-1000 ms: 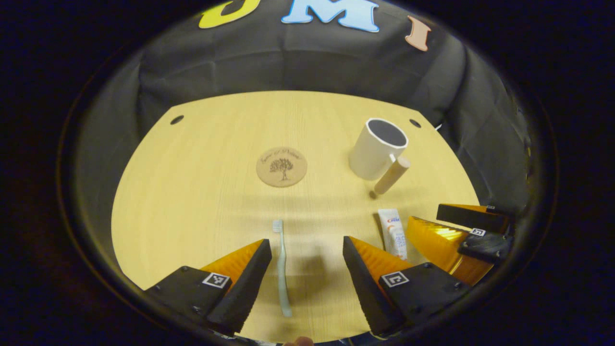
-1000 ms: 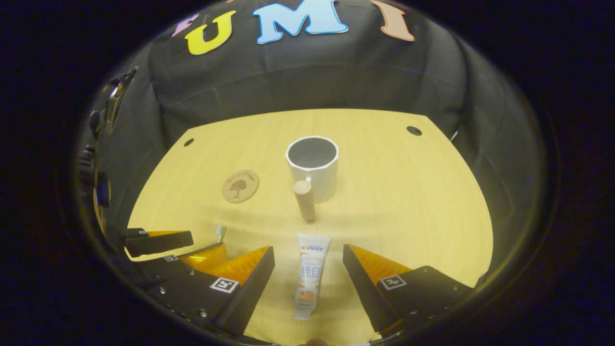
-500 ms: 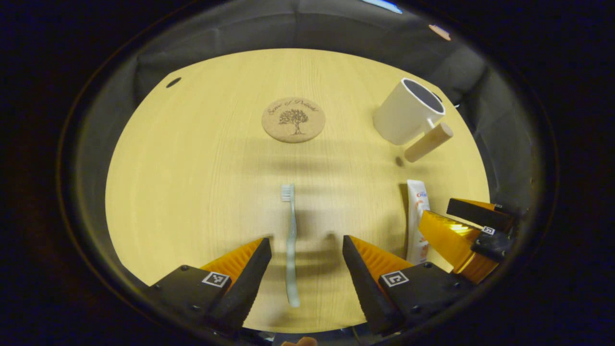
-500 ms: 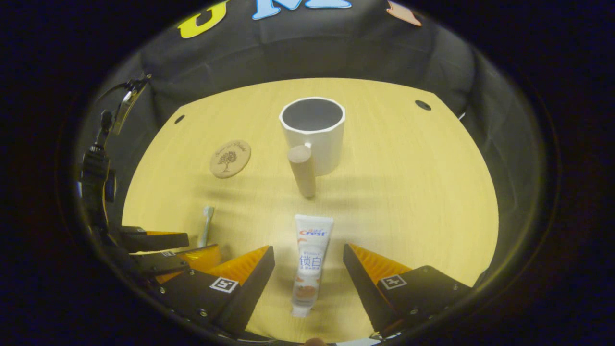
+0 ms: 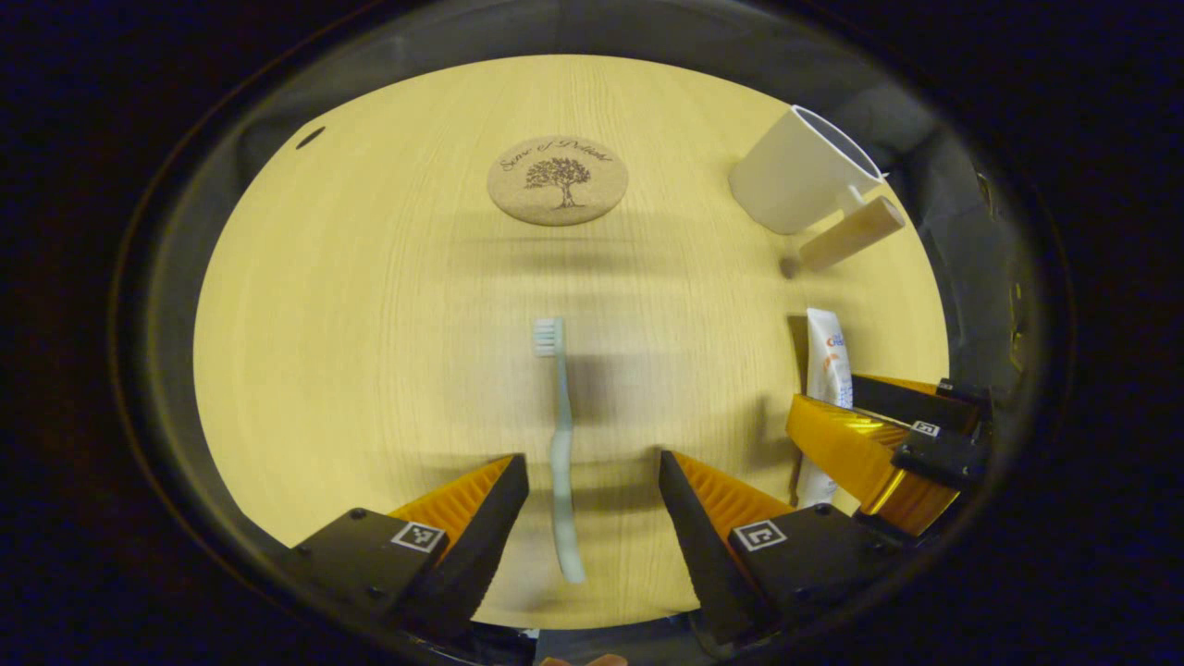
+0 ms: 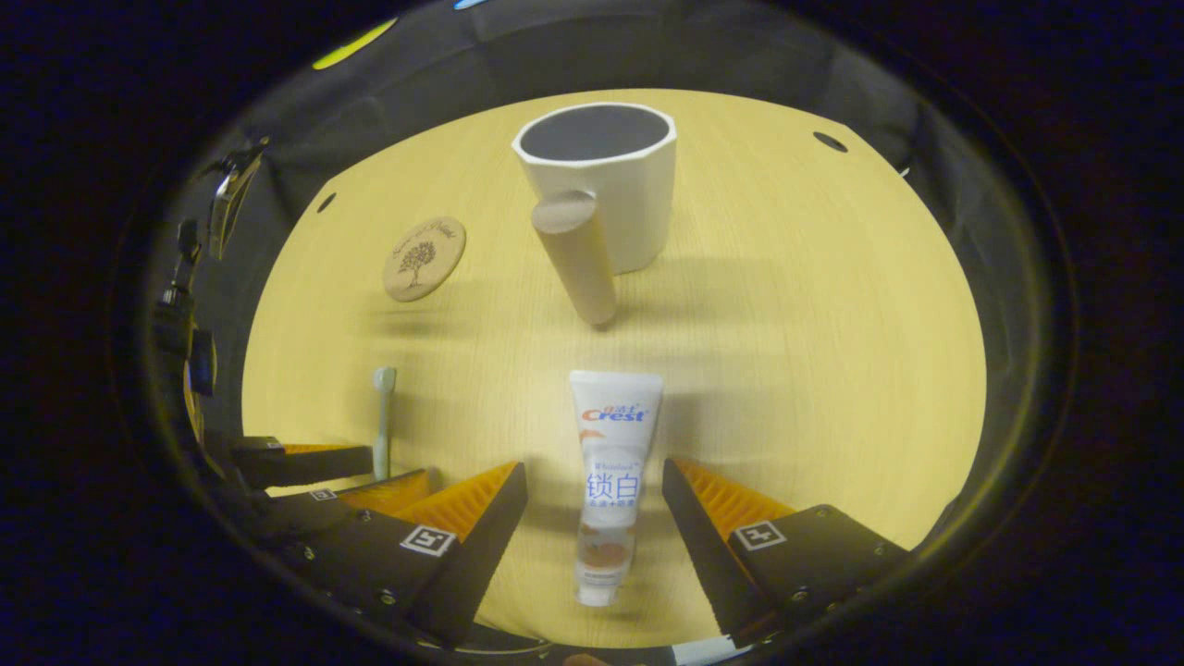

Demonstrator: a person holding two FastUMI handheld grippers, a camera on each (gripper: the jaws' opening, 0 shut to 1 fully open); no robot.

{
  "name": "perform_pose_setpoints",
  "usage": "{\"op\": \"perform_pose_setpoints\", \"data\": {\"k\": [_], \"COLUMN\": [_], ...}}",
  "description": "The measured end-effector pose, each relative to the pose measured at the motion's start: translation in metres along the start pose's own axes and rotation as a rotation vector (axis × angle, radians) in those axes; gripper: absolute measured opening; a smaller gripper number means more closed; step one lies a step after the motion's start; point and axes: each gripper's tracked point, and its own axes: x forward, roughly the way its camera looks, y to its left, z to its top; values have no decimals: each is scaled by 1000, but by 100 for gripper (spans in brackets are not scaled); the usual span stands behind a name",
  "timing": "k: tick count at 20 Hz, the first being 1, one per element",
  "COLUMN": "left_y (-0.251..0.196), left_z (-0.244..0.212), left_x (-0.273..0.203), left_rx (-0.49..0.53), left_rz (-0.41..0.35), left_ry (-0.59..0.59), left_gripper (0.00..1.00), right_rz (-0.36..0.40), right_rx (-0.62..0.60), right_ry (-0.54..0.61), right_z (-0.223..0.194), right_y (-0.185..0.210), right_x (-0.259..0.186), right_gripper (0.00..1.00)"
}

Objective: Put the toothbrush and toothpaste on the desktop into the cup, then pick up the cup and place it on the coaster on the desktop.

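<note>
On desk [image 5: 351,305], near side of cup [image 6: 606,180]: brush [image 5: 561,444] and paste [image 6: 610,472] both lie flat, neither lifted. Cup stands upright at far side, empty as far as visible, w/ wood handle [image 6: 575,254] pointing toward paste. Coaster [image 5: 558,167] lies flat, left of cup, well apart from it.

L gripper [image 5: 592,499]: jaws open, straddling brush handle, no contact seen. R gripper [image 6: 592,509]: jaws open, straddling lower half of paste, cap end nearest camera; no contact seen.

Step in hand (est.): pre-grasp on both items, step 1 of task. Nothing in cup yet; coaster placement not begun.

Next move req's: lower each gripper to desk level, keep item centred btwn fingers, close. Brush is thin and sits low, so fingers must reach close to desk or they may slip over it. Paste tube likely deforms; moderate squeeze advised.
</note>
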Motion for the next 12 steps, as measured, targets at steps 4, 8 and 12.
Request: {"op": "perform_pose_setpoints", "data": {"k": [4, 8, 12], "left_y": [1, 9, 11], "left_z": [1, 0, -1], "left_x": [1, 3, 3], "left_rx": [4, 39, 41], "left_rz": [17, 72, 94], "left_ry": [-4, -11, -17], "left_gripper": [96, 88, 65], "right_rz": [-18, -32, -47], "right_rx": [-12, -7, 4], "right_ry": [1, 1, 15], "right_z": [-1, 2, 3], "right_y": [-3, -9, -18], "right_x": [4, 7, 9], "right_gripper": [93, 88, 66]}}
